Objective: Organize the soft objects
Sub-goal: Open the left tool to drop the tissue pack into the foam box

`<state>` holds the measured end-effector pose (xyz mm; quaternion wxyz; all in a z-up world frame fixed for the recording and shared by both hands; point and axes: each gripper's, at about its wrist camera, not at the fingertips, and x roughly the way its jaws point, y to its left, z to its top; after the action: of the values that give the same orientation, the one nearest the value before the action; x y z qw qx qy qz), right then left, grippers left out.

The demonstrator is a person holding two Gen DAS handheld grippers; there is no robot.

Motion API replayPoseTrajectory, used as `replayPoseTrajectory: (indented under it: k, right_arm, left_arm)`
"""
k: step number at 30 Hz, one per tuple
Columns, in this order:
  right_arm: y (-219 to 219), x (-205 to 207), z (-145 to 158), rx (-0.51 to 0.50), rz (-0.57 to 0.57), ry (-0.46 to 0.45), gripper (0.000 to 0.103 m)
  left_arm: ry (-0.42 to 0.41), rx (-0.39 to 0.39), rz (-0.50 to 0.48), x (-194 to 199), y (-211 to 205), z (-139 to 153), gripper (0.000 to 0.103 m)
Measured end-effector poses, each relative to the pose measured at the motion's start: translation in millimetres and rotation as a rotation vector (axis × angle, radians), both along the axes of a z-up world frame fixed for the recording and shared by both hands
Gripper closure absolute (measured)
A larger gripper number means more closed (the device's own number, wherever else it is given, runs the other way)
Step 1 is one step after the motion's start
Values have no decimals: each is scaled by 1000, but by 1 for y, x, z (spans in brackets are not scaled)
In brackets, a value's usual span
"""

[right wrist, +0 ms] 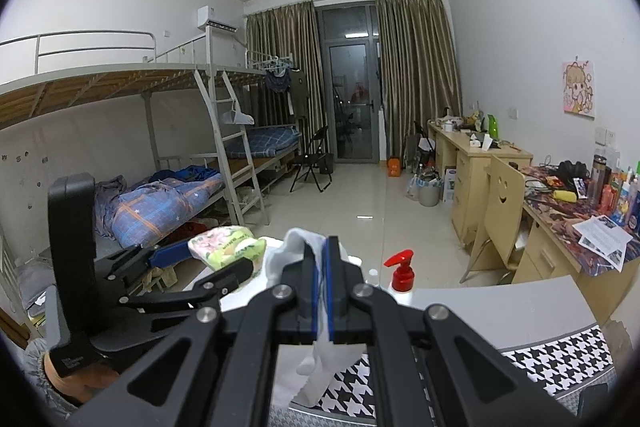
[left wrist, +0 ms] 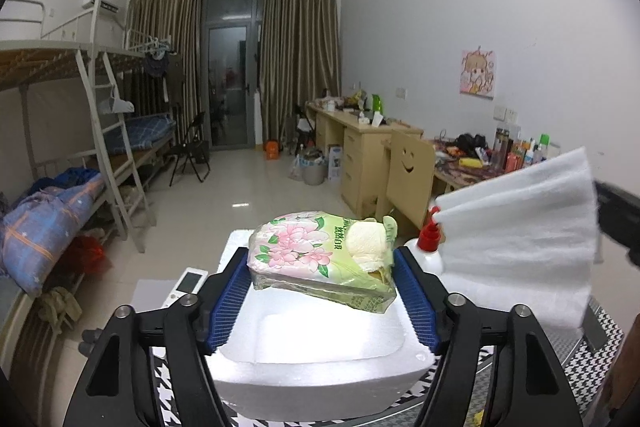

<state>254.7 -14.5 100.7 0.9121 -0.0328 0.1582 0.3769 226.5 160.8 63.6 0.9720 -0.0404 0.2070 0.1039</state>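
You're pinching limp white cloth [right wrist: 288, 247] in right gripper [right wrist: 320, 259]; left gripper [left wrist: 324, 263] spreading around squashy tissue pack [left wrist: 316, 255], take by sides.

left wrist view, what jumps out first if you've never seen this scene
The floral-printed plastic pack of tissue paper sits dead centre between the blue-padded fingers of the left gripper, over a white foam box. On the right edge, a white fluffy padding sheet fans out, pinched in the right gripper, with a red-capped white pump bottle beside it.
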Motion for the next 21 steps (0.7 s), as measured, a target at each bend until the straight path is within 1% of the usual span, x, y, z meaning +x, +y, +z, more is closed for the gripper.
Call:
replayPoseTrajectory:
  k: [1,2,3,7,16,21]
  right_arm:
    - [1,1,0,-1,-2,1,98]
    - [3,2,0,-3,-3,2,98]
    - [3,3,0,-3,-5,3,98]
    - [7,6,0,-7,-11,6,98]
    - [20,9,-1,-18,-1,9,98]
    - [28,9,1,-14,22,9,98]
  left_arm:
    - [10,-4,-5,4,1,-1,18]
    - [15,-7,-2,7,3,-2,8]
    - [20,-8,6,8,4,-4,2]
    - [36,-12,33,10,13,-8,1]
    - [17,-9,69,-7,23,-5,1]
    - [0,-21,93,-19,26,-2,1]
